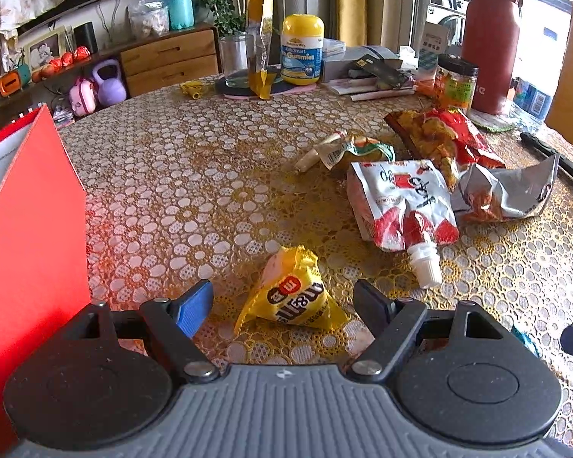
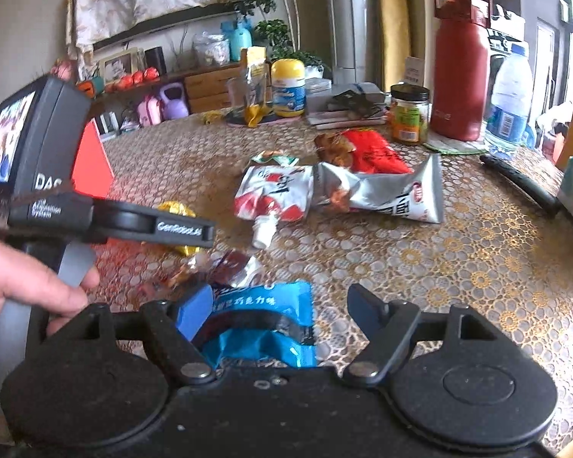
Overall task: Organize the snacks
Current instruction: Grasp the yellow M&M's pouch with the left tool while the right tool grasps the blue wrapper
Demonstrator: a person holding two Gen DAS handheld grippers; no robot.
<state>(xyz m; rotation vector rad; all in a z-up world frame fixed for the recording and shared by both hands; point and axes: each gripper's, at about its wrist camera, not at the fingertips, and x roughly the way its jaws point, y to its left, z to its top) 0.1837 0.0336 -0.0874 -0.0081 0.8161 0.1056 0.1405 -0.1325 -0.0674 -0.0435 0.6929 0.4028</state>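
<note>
Left wrist view puts the red box at the left edge of the frame, its flap standing up, and I judge it the place the snacks go. The counter under its lace cover carries a loose heap at centre right: a red chip bag, a silver foil bag, a white spouted pouch.

I'm at the pick-up stage. My left gripper hangs with jaws released on either side of the yellow M&M's packet, low in the frame; next I must drop, close on it and swing left without clipping the flap.

In the right wrist view my right gripper is also spread, over a blue chocolate wrapper at lower centre, not gripping it. The left unit crowds that side.
</note>
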